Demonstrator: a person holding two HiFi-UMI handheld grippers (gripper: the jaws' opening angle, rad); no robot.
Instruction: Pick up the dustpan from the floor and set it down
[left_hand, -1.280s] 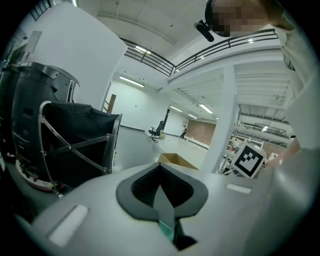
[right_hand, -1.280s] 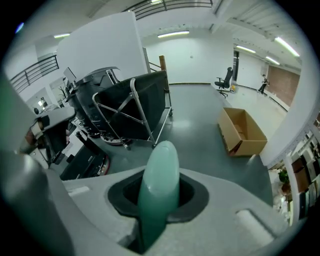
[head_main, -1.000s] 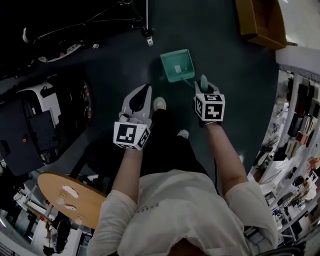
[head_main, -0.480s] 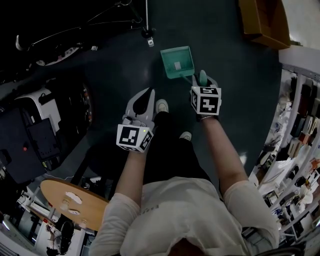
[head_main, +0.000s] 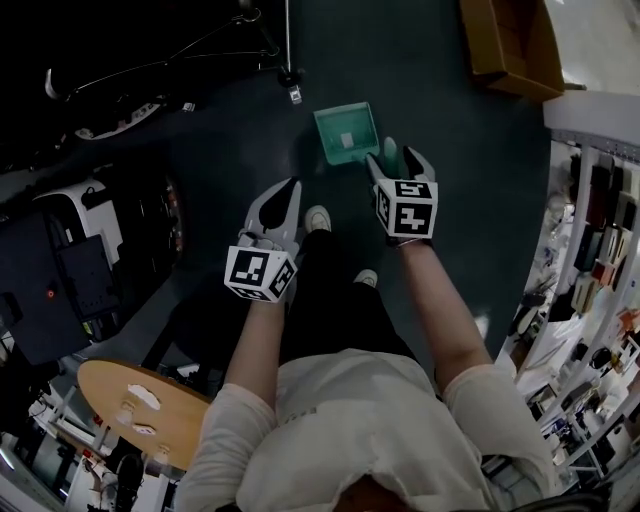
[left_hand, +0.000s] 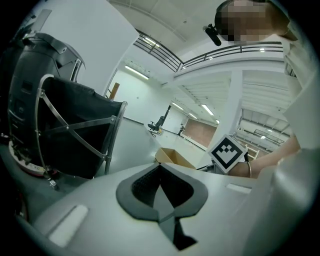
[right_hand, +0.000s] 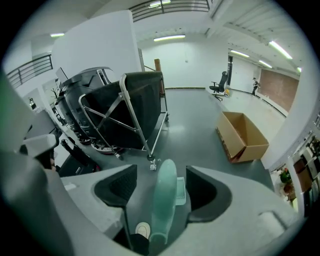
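Dustpan (head_main: 346, 134): pan on the floor (head_main: 450, 120), handle (right_hand: 164, 200) rising between the right jaws.
Right hand-held gripper (head_main: 396, 160): jaws opening wide, pads clear of handle.
Left hand-held gripper (head_main: 288, 192): jaws together, empty.

You have no word, number or brand here that can be read. The small white label (head_main: 347, 140) on the dustpan (head_main: 335, 122) is too small to make out, and the faint mark on your shirt (head_main: 330, 400) may be print, though it is too dim to tell. The left cube (head_main: 261, 272) and the right cube (head_main: 406, 209) bear only black-and-white square patterns.
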